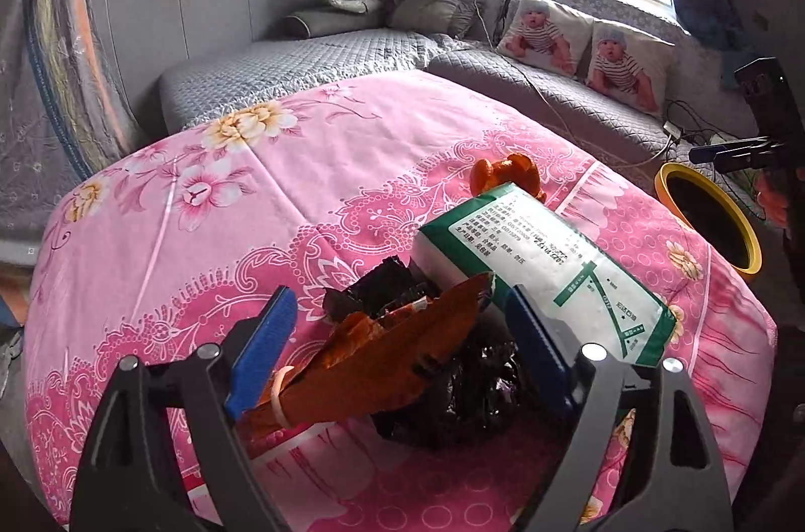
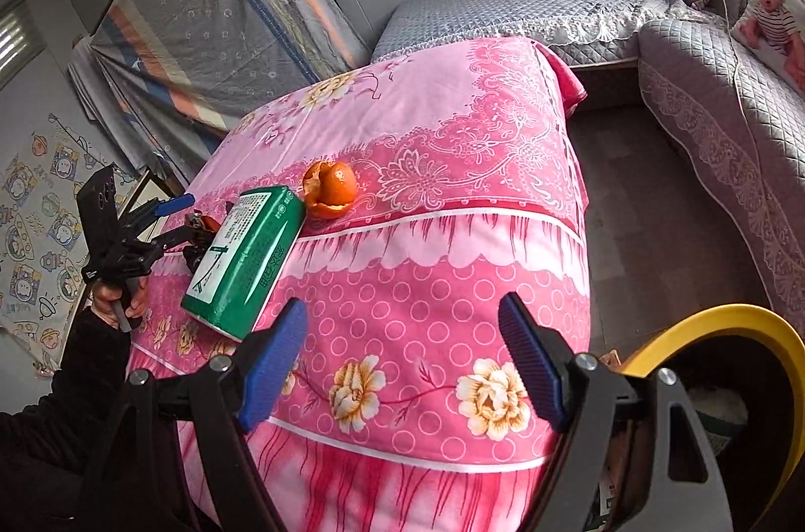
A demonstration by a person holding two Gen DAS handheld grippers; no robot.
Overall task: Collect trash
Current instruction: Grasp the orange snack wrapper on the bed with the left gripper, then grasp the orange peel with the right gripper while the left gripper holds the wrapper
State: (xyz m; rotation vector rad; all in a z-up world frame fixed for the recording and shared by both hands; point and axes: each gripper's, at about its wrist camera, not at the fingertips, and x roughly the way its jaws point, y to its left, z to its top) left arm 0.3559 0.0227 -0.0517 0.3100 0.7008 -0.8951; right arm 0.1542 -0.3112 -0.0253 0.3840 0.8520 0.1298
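Note:
On the pink flowered table cover lies a crumpled orange wrapper over a black crinkled wrapper. My left gripper is open, its blue fingers on either side of this trash; it also shows in the right wrist view. A green and white tissue pack lies just right of it. An orange peel sits beyond the pack. My right gripper is open and empty, off the table's edge beside the yellow-rimmed bin.
A grey quilted sofa with baby-print pillows runs behind the table under a window. Cables lie on the sofa. Brown floor lies between table and sofa. Folded cloth leans on the wall.

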